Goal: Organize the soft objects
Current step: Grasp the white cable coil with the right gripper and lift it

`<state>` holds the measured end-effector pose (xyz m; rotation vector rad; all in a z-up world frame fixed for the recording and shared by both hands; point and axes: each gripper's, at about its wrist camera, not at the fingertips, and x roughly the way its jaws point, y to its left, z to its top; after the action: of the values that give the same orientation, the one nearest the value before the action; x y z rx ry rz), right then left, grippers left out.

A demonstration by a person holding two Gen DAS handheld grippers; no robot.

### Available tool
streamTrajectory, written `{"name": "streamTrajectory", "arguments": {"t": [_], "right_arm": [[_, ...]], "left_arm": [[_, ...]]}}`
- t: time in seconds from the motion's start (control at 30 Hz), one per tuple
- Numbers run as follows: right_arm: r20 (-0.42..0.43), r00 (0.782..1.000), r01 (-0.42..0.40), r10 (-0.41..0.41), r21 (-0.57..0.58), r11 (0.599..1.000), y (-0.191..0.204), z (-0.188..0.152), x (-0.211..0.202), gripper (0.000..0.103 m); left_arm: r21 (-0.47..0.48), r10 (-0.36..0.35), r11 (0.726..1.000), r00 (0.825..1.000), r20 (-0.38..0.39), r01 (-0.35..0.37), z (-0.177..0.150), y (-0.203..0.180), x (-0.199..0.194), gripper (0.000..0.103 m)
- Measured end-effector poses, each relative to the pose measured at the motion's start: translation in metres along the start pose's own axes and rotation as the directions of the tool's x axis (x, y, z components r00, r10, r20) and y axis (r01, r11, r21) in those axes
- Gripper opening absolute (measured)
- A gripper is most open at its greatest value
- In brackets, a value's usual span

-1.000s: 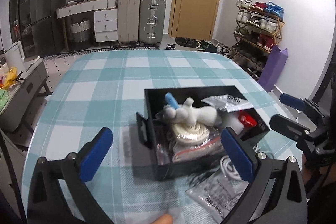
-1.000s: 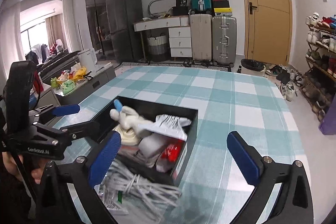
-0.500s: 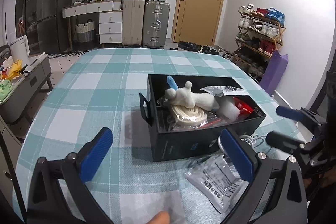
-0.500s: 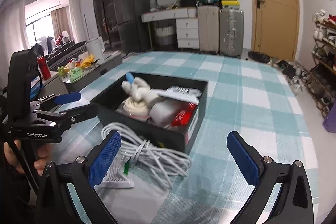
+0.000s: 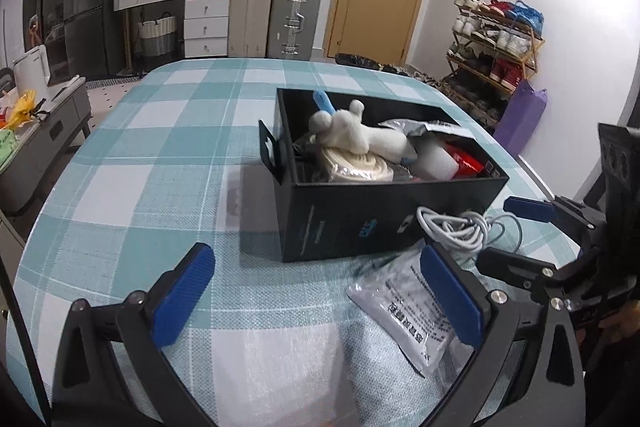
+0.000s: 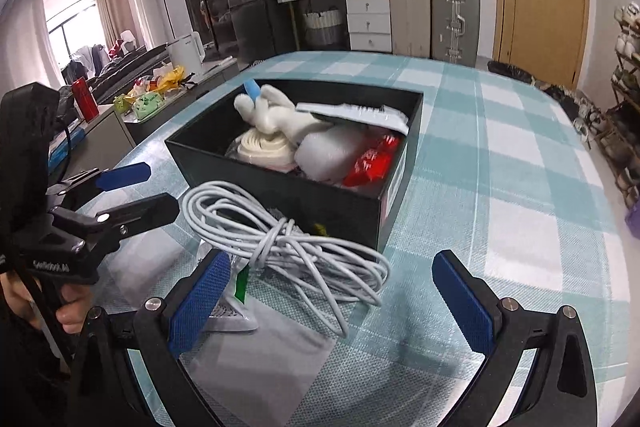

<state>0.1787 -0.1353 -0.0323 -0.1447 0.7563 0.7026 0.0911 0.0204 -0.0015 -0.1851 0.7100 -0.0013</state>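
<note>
So the black cardboard box (image 6: 280, 183) is nearly full of soft things, while the white bundled cable (image 6: 288, 243) and what looks like a grey plastic packet (image 5: 404, 311) lie just beside it on the checked tablecloth (image 5: 160, 155), and both the left gripper (image 5: 316, 303) and the right gripper (image 6: 328, 299) hang wide open and empty, so next one must close on the cable.

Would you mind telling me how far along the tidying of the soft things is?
Done: the plush toy, a tape roll and some packets lie in the black box. In hand: nothing; the left tool and right tool are both open. Left: the white cable and the grey pouch on the tablecloth.
</note>
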Motion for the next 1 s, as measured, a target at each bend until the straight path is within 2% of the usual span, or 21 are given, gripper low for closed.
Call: {"name": "streamTrajectory", "arguments": {"t": [0.37,0.47,0.83,1.0], "right_arm": [[-0.057,0.998,-0.007,0.011,0.063,0.998,-0.006,0.000,0.018,0.102],[-0.059,0.998,-0.015,0.019,0.070,0.997,-0.008,0.001,0.020,0.102],[-0.116,0.993,-0.016,0.031,0.128,0.992,-0.016,0.003,0.030,0.102],[-0.112,0.993,-0.025,0.041,0.143,0.989,-0.015,0.002,0.032,0.097]], "left_arm": [[0.048,-0.009,0.999,0.999,-0.036,0.010,-0.004,-0.007,0.002,0.103],[0.036,-0.033,0.999,0.998,-0.058,0.035,-0.005,-0.007,0.005,0.103],[0.030,-0.044,0.998,0.997,-0.066,0.047,-0.009,-0.007,0.007,0.103],[0.021,-0.048,0.999,0.997,-0.068,0.049,-0.010,-0.006,0.007,0.103]]}}
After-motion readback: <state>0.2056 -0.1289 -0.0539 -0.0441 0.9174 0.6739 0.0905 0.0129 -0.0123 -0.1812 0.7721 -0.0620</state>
